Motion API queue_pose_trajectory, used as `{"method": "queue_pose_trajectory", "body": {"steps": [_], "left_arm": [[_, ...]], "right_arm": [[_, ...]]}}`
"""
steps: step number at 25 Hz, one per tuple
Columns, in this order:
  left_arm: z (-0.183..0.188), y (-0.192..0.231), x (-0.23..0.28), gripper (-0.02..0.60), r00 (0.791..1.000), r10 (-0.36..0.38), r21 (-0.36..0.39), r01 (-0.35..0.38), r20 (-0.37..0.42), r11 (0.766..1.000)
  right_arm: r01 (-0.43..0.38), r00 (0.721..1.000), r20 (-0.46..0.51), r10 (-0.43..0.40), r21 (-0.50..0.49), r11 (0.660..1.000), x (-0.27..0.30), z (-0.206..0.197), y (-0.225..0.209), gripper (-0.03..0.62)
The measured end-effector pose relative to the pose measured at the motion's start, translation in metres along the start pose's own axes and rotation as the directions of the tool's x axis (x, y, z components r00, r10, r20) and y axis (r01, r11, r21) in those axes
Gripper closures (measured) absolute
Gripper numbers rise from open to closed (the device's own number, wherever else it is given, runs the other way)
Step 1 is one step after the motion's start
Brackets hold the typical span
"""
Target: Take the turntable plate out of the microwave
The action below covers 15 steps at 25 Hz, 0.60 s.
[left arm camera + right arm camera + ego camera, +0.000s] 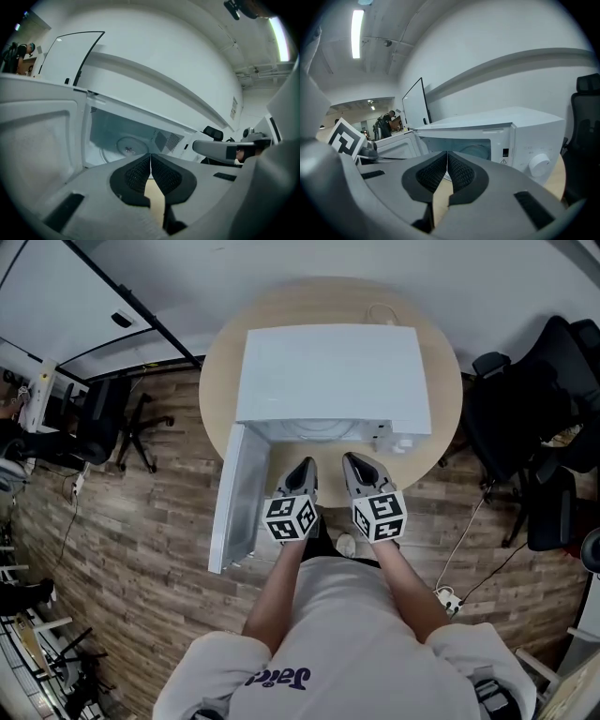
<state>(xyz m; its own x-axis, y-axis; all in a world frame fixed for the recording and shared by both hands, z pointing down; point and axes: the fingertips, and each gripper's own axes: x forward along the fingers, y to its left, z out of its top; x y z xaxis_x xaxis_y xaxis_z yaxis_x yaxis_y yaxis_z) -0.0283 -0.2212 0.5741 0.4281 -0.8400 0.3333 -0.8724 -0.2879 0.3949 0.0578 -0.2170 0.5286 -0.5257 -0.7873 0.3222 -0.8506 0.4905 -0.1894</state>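
The microwave door [239,493] is open, but the turntable plate [131,146] still lies inside; left gripper [150,158] and right gripper [447,155] are both closed, empty.

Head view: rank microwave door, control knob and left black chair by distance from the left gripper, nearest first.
1. microwave door: open, just left of the left gripper.
2. control knob: off to the right.
3. black chair: far left, on the floor.
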Motion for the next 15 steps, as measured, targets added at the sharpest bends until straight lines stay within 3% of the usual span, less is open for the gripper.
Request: {"method": "queue_pose_trajectory", "body": {"steps": [10,12,15], "left_arm": [[-0.038,0.036,0.042,0.565,0.992,-0.027,-0.164,0.006,-0.124,0.986],[-0.049,0.04,0.051,0.565,0.988,-0.042,-0.224,0.008,-0.149,0.975],[-0.059,0.048,0.061,0.561,0.986,-0.07,-0.346,0.013,-0.154,0.938]], "right_arm": [[0.016,0.998,-0.062,-0.014,0.032,0.999,0.033,-0.013,-0.007,0.577],[0.021,0.997,-0.069,-0.018,0.042,0.999,0.038,-0.015,-0.01,0.577],[0.032,0.996,-0.082,-0.026,0.067,0.997,0.045,-0.02,-0.014,0.577]]}}
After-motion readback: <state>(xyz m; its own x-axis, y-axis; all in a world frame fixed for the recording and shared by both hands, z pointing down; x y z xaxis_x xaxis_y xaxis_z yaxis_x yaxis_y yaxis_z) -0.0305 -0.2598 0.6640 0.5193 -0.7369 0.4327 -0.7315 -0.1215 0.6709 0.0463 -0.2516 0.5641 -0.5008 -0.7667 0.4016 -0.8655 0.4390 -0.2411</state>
